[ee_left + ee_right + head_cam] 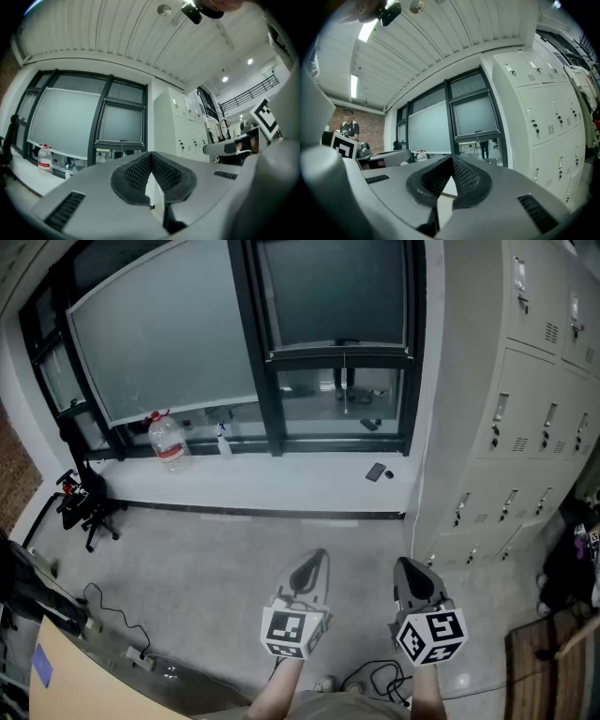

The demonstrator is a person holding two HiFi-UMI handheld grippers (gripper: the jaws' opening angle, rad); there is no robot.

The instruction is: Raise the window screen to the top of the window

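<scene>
The window screen [333, 292] is a grey blind over the right-hand pane, and its bottom bar [339, 351] hangs well above the sill. The same screen appears in the left gripper view [121, 123] and the right gripper view [477, 115]. A wider screen [159, 329] covers the left pane. My left gripper [317, 559] and right gripper [405, 568] are held low over the floor, side by side, far short of the window. Each one is shut with nothing between its jaws, as both gripper views confirm [150, 159] [451, 161].
On the white sill [281, 488] stand a large water bottle [169, 442] and a small spray bottle [224, 440]; a phone [376, 472] lies nearby. Grey lockers [525, 381] line the right wall. A black stand [84, 502] sits at left, cables [112, 615] cross the floor.
</scene>
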